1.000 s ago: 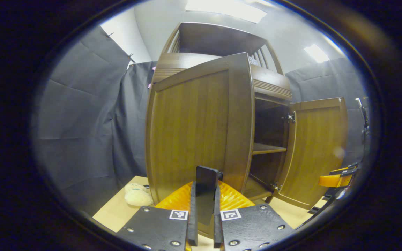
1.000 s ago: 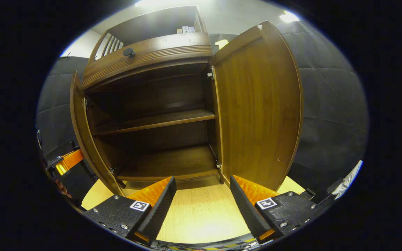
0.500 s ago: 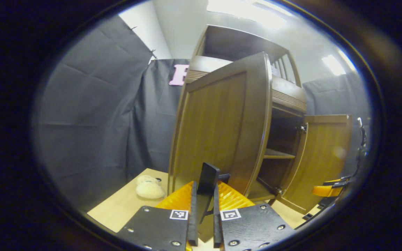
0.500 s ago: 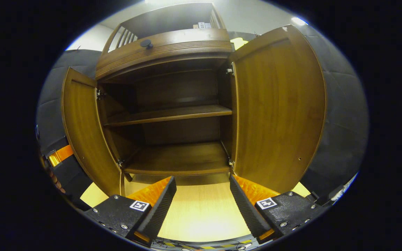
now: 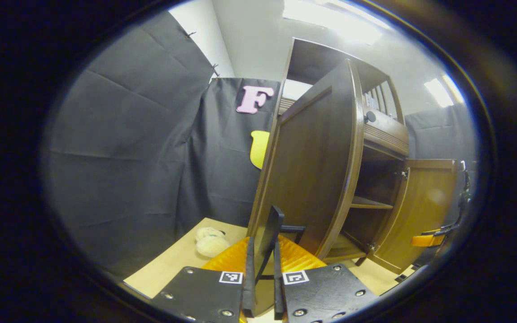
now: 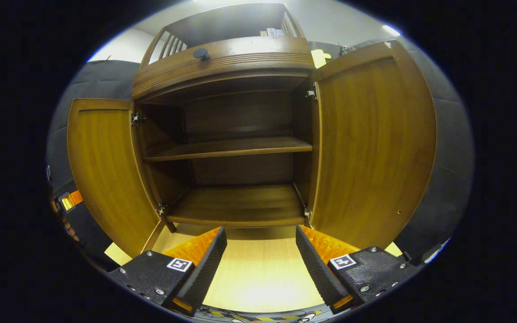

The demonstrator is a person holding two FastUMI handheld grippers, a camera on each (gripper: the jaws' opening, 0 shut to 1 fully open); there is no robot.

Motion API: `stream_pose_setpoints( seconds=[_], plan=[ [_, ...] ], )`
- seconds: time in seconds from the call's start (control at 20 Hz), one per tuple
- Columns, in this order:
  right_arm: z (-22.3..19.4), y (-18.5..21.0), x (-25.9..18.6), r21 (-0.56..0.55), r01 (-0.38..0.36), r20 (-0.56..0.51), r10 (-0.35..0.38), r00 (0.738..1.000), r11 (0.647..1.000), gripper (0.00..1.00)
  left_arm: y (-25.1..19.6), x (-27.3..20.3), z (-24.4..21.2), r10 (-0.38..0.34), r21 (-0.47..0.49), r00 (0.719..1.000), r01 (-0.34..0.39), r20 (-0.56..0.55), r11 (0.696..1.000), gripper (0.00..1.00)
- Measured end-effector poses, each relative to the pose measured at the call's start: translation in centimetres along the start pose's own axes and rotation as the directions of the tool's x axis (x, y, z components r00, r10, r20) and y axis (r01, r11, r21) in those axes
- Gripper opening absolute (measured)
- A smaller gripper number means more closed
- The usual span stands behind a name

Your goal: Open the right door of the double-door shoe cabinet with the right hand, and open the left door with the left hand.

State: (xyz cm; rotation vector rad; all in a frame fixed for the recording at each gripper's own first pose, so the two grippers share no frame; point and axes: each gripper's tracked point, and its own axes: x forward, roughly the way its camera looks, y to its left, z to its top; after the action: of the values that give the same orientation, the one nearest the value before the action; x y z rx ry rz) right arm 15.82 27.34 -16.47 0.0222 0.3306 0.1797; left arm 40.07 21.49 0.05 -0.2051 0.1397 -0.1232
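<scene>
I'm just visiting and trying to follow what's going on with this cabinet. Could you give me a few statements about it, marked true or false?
1. Both cabinet doors stand open. True: left door, right door.
2. Shoes fill the middle shelf. False: it is bare.
3. The left gripper is shut on the left door's handle. True.
4. The right gripper is clamped on the right door. False: its jaws are open, holding nothing.

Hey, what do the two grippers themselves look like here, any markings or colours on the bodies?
Each gripper, left gripper and right gripper, has two flat black plates studded with silver screws, each plate carrying a small square black-and-white marker. Ridged orange parts sit ahead of the plates. No cables are visible on them.
</scene>
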Motion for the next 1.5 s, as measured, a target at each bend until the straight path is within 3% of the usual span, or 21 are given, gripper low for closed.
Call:
stream_pose_setpoints(
  seconds=[0.15,0.3,0.35,0.4,0.65,0.7,0.75,0.8,0.9,0.95,1.05,1.2,1.25,1.3,1.35,1.4,1.45,1.5],
  plan=[
    [0.8,0.1,0.2,-0.017,0.001,0.013,-0.001,1.0,1.0,0.92,1.6,-0.3,0.1,-0.019,-0.012,1.0,0.019,0.003,1.0,0.18],
    [1.7,-0.1,0.1,-0.02,0.007,0.032,-0.007,0.999,1.0,0.92,3.5,-0.9,0.7,-0.014,0.075,1.0,0.013,0.004,0.997,0.17],
    [1.9,-0.3,0.0,-0.024,0.01,0.032,-0.01,0.999,1.0,0.95,4.2,-0.9,0.9,-0.012,0.102,1.0,0.011,0.004,0.995,0.24],
    [1.9,-0.5,0.0,-0.029,0.014,0.031,-0.013,0.999,0.999,0.95,4.7,-1.1,1.2,-0.008,0.127,1.0,0.007,0.006,0.992,0.24],
    [2.1,-1.6,-0.1,-0.037,0.034,0.01,-0.034,0.999,0.999,0.95,5.0,-1.9,1.3,0.003,0.174,1.0,-0.006,0.019,0.985,0.24],
    [2.3,-1.8,-0.1,-0.037,0.037,0.009,-0.037,0.999,0.999,0.92,5.2,-2.4,1.2,0.014,0.175,1.0,-0.017,0.022,0.984,0.24],
    [2.5,-1.9,-0.1,-0.035,0.036,0.008,-0.035,0.999,0.999,0.92,5.7,-2.9,1.2,0.032,0.172,0.999,-0.036,0.022,0.984,0.17],
    [2.6,-2.0,-0.1,-0.035,0.033,0.008,-0.033,0.999,0.999,0.96,6.3,-3.7,1.2,0.061,0.167,0.998,-0.064,0.024,0.984,0.17],
    [2.9,-2.1,0.0,-0.038,0.026,0.013,-0.026,1.0,0.999,0.95,7.3,-5.8,1.5,0.111,0.141,0.993,-0.114,0.027,0.983,0.17],
    [3.1,-2.2,0.0,-0.04,0.019,0.018,-0.019,1.0,0.999,0.95,7.4,-6.9,1.8,0.136,0.134,0.99,-0.139,0.033,0.981,0.24],
    [3.3,-2.2,-0.4,-0.049,-0.001,0.03,0.003,1.0,0.999,0.92,7.5,-9.1,2.7,0.194,0.14,0.98,-0.199,0.05,0.97,0.23],
    [3.5,-3.1,-1.1,-0.058,-0.025,0.049,0.027,0.998,0.998,0.92,5.5,-10.8,4.7,0.259,0.143,0.962,-0.268,0.08,0.953,0.22],
    [3.6,-3.4,-1.6,-0.045,-0.031,0.046,0.033,0.998,0.998,0.92,4.5,-11.4,5.6,0.262,0.134,0.961,-0.273,0.091,0.953,0.16],
    [3.9,-3.7,-2.1,-0.033,-0.042,0.05,0.044,0.998,0.999,0.95,3.0,-12.4,6.3,0.267,0.127,0.958,-0.279,0.105,0.952,0.22],
    [4.5,-4.2,-2.7,-0.032,-0.046,0.063,0.048,0.997,0.998,0.95,1.5,-13.0,7.0,0.272,0.118,0.955,-0.285,0.117,0.951,0.22],
    [5.3,-4.7,-3.1,-0.039,-0.043,0.089,0.046,0.995,0.998,0.92,-0.4,-13.1,7.5,0.268,0.105,0.956,-0.28,0.121,0.954,0.1],
    [6.1,-5.3,-3.6,-0.048,-0.038,0.116,0.044,0.992,0.998,0.92,-2.0,-12.8,7.8,0.261,0.088,0.958,-0.272,0.115,0.958,0.1],
    [6.7,-6.2,-4.4,-0.056,-0.033,0.136,0.041,0.99,0.998,0.92,-3.4,-12.5,8.1,0.251,0.069,0.961,-0.26,0.113,0.963,0.22]
  ],
)
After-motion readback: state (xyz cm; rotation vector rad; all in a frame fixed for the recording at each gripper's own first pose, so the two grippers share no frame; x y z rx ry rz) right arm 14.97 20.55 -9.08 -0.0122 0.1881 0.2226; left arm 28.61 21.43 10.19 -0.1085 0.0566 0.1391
